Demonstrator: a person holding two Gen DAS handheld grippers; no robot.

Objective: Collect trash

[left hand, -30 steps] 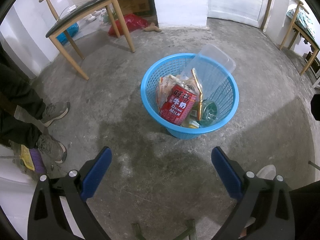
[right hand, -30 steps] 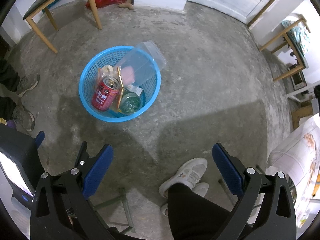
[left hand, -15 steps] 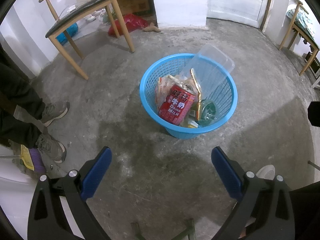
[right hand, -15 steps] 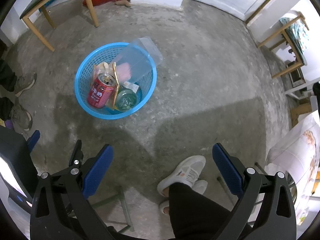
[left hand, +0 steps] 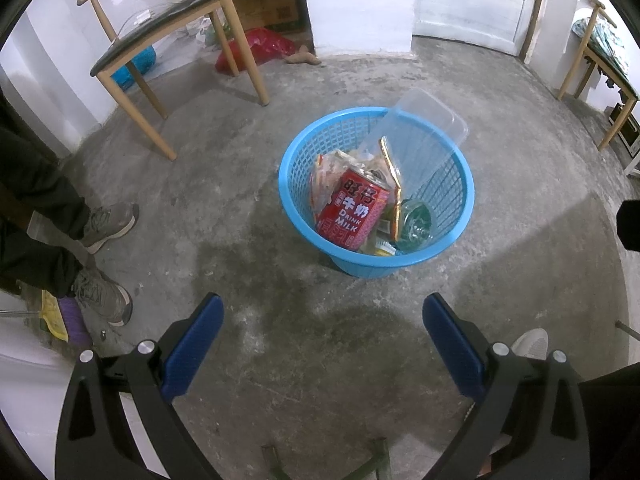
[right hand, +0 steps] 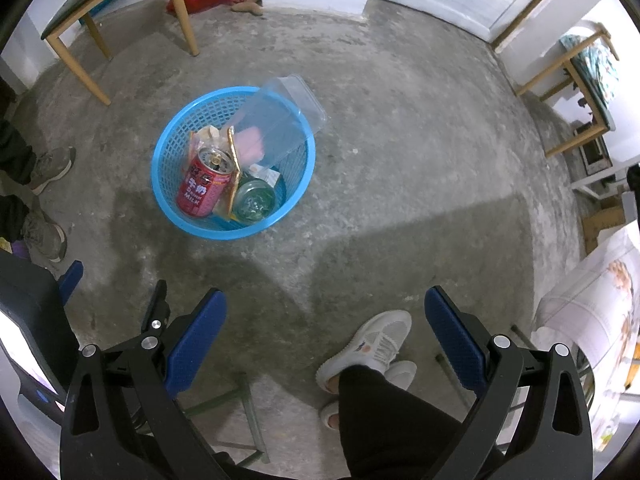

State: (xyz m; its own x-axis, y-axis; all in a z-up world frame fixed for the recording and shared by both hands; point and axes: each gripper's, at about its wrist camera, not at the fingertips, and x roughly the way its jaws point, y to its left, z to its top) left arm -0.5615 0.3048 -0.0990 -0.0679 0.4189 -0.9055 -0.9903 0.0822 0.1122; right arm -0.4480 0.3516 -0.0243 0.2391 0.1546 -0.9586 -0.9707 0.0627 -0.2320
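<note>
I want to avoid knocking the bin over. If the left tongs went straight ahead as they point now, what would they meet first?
Probably bare concrete floor just short of the blue basket; nothing lies between, though depth is unclear.

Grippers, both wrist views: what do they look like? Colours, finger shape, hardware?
Left gripper and right gripper match: black angular linkage arms with silver round bolts, each carrying two long blue textured finger pads. No cables or markings visible. The person wears black trousers and white sneakers.

Basket [left hand: 452, 240] mid-floor; can [left hand: 354, 210] inside leaning left, container [left hand: 424, 136] propped on far rim; chair [left hand: 168, 40] behind-left.
</note>
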